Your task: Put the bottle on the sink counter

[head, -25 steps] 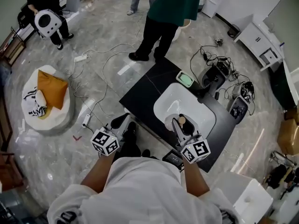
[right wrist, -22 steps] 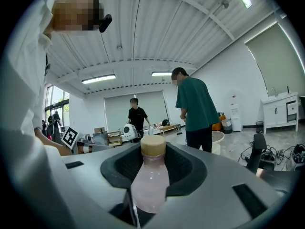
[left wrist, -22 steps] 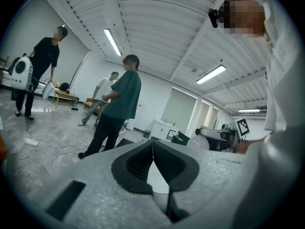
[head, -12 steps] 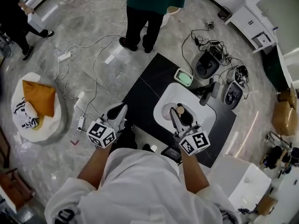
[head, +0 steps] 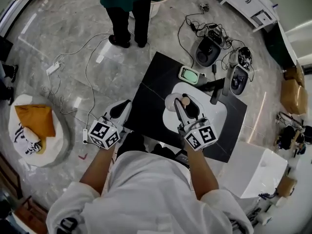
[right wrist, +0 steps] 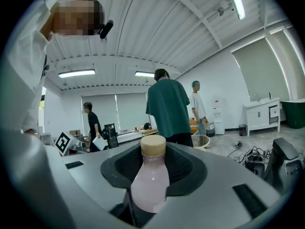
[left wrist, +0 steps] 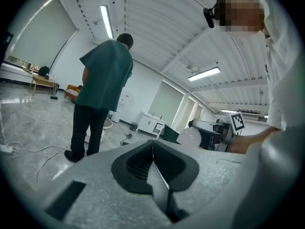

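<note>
While the right gripper [head: 183,110] clamps the pink bottle [right wrist: 150,178] by its body above the white sink [head: 214,118] in the black counter [head: 156,96], the left gripper [left wrist: 153,161] hangs near the counter's left edge, jaws together, empty.

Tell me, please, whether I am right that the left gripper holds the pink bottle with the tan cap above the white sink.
Not quite: the right gripper holds the pink bottle with the tan cap above the white sink, as the right gripper view shows.
</note>
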The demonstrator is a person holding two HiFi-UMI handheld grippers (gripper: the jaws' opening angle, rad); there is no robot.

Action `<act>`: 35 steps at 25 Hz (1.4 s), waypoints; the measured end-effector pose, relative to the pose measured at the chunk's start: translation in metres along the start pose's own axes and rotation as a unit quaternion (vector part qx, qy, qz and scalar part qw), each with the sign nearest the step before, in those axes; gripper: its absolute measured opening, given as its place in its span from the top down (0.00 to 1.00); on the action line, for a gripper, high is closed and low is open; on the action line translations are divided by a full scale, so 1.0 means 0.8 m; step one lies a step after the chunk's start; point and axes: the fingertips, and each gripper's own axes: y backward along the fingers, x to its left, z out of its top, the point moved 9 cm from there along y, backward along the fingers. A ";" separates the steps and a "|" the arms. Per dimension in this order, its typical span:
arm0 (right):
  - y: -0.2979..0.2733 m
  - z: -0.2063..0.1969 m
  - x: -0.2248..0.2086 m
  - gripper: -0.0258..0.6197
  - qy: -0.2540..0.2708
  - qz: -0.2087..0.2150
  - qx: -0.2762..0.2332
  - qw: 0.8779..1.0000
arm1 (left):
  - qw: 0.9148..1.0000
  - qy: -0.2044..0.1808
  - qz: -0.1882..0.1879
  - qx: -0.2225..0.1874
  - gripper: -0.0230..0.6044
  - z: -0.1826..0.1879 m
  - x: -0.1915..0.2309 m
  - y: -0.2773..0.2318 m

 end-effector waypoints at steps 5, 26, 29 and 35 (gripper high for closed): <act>-0.021 -0.012 -0.014 0.75 -0.011 -0.039 -0.002 0.999 | 0.999 -0.007 -0.035 0.016 0.94 0.001 0.023 -0.023; -0.107 -0.097 -0.089 0.75 0.003 -0.078 -0.002 0.997 | 0.999 0.012 -0.039 0.034 0.94 -0.045 0.056 -0.089; -0.123 -0.102 -0.102 0.75 0.012 -0.081 -0.009 0.997 | 0.999 0.012 -0.037 0.038 0.94 -0.051 0.061 -0.093; -0.161 -0.104 -0.122 0.75 0.032 -0.083 -0.007 0.996 | 0.998 0.020 -0.031 0.046 0.94 -0.055 0.075 -0.106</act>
